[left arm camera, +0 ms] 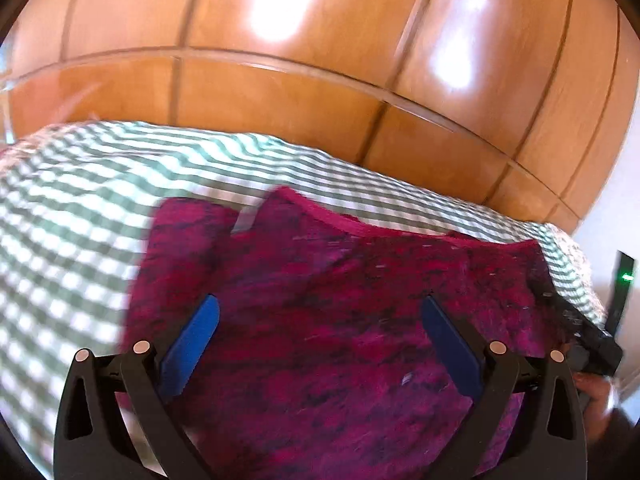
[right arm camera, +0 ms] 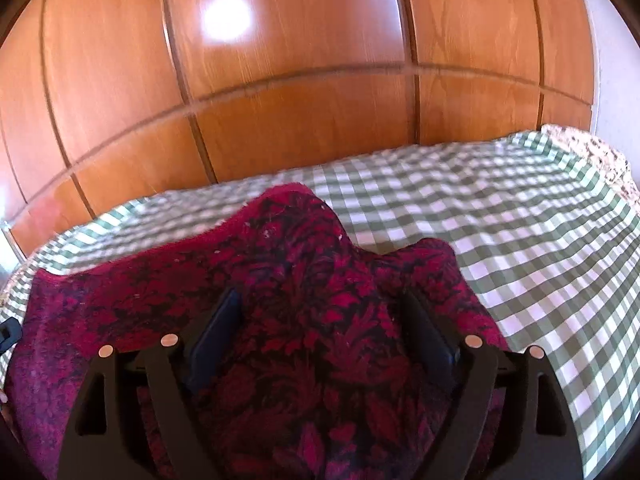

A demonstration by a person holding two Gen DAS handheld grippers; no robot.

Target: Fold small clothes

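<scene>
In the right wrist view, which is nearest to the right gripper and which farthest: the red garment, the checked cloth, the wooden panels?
1. Red garment, directly under the open right gripper.
2. Checked cloth, beyond and to the right.
3. Wooden panels, at the back.

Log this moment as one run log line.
garment: magenta patterned garment rumpled on checked cloth | left gripper: open, above it | right gripper: open, above it | fold: not done
</scene>
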